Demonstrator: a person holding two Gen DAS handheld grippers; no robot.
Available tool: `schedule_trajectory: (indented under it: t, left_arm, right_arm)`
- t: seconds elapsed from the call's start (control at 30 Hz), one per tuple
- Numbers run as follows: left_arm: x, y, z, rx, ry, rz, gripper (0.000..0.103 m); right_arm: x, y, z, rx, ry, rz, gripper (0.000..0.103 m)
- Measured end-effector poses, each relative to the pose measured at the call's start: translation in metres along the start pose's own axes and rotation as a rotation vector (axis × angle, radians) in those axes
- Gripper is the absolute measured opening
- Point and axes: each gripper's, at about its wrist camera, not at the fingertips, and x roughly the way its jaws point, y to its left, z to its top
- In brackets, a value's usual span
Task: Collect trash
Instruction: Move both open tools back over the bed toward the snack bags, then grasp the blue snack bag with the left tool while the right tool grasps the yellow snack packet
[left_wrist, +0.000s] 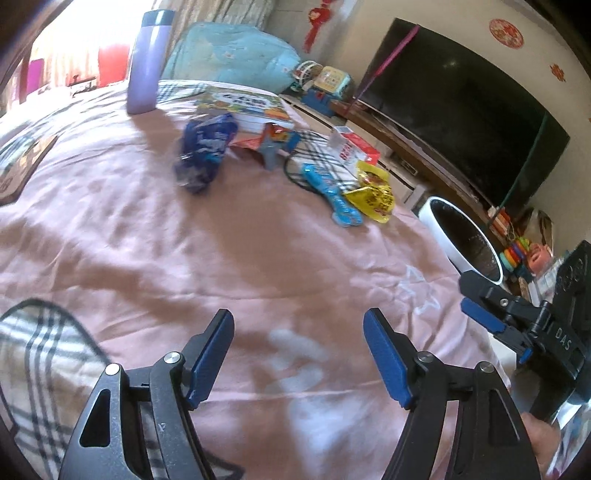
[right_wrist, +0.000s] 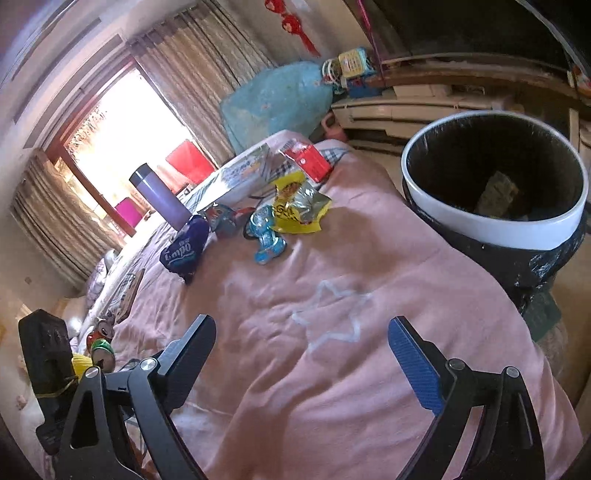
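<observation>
Bedspread (left_wrist: 129, 240), pink, covers the whole work surface, with a plaid cloth (left_wrist: 40, 369) at the near left corner. Purple flask (left_wrist: 147, 62) stands upright at the far left. Right of it and nearer, dark blue wrapper (left_wrist: 203, 151) lies crumpled on the spread, apart from the rest. Book stack (left_wrist: 247, 107) sits just behind it. Further right the litter bunches up: small red-and-blue packet (left_wrist: 271, 142), light blue wrapper (left_wrist: 332, 195) and yellow snack bag (left_wrist: 373, 192) touching each other, red-and-white carton (left_wrist: 354, 147) just behind them. All trash is still on the bed, far from both grippers.

Left gripper (left_wrist: 299, 362) hovers over bare pink fabric near the onlooker, jaws spread wide, nothing between them. Right gripper (right_wrist: 301, 363) hangs over the white star print (right_wrist: 332, 314), jaws likewise released and empty.

Trash bin (right_wrist: 495, 225), white rim with black liner, stands on the floor just beside the bed's right edge; some scrap already inside. TV (left_wrist: 461, 107) is on the far right wall.
</observation>
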Motion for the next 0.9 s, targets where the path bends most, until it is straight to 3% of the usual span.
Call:
schedule_trajectory:
  t: [0.13, 0.47, 0.6, 0.9]
  left_arm:
    - [0.006, 0.014, 0.005, -0.031, 0.007, -0.008, 0.073]
    - [0.023, 0.036, 0.039, -0.048, 0.009, 0.01, 0.073]
    - [0.03, 0.05, 0.066, -0.068, 0.002, 0.033, 0.081]
    - [0.067, 0.063, 0.124, -0.045, 0.02, 0.116, 0.082]
  right_arm:
    - [0.0, 0.004, 0.004, -0.007, -0.022, 0.0, 0.095]
    - [0.038, 0.009, 0.028, 0.027, 0.016, -0.04, 0.095]
    - [0.055, 0.014, 0.043, 0.033, 0.01, -0.054, 0.095]
    - [0.094, 0.013, 0.077, 0.068, 0.035, -0.068, 0.095]
